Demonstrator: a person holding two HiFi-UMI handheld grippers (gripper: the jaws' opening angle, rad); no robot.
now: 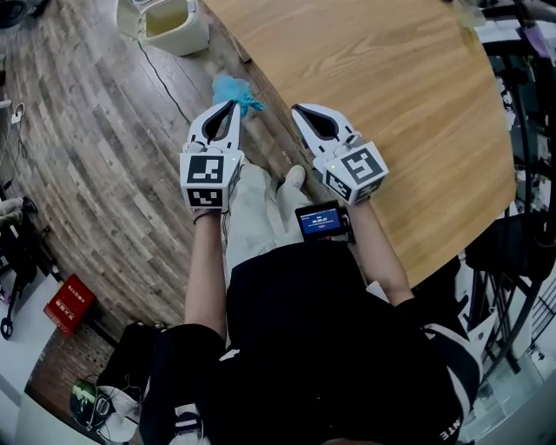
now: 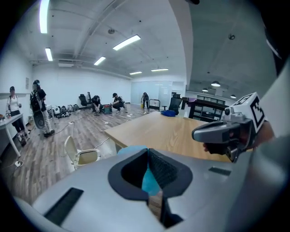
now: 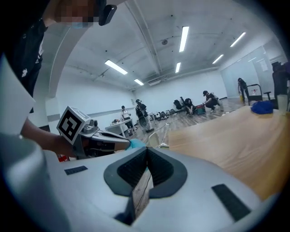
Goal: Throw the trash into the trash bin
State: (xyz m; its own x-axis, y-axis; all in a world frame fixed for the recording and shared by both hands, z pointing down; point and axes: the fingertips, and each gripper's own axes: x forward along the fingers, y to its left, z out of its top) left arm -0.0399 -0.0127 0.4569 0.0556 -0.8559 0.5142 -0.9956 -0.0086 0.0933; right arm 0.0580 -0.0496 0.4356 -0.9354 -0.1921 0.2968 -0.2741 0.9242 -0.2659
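A crumpled blue piece of trash [image 1: 234, 90] sticks out past the tips of my left gripper [image 1: 231, 106], which is shut on it above the wooden floor, beside the table edge. In the left gripper view the blue trash [image 2: 149, 179] shows between the pads of the left gripper [image 2: 147, 152]. The white trash bin [image 1: 169, 22] stands on the floor ahead, by the table corner, and appears as the trash bin [image 2: 86, 156] at lower left. My right gripper [image 1: 298, 111] hovers at the table edge, shut and empty; the right gripper [image 3: 147, 149] shows pads meeting.
The large round wooden table [image 1: 391, 104] fills the right side. A black cable [image 1: 165, 83] runs over the floor near the bin. A red box [image 1: 69, 304] and bags lie at lower left. Dark chairs and racks [image 1: 521, 252] stand at right. People [image 2: 37, 106] are far off.
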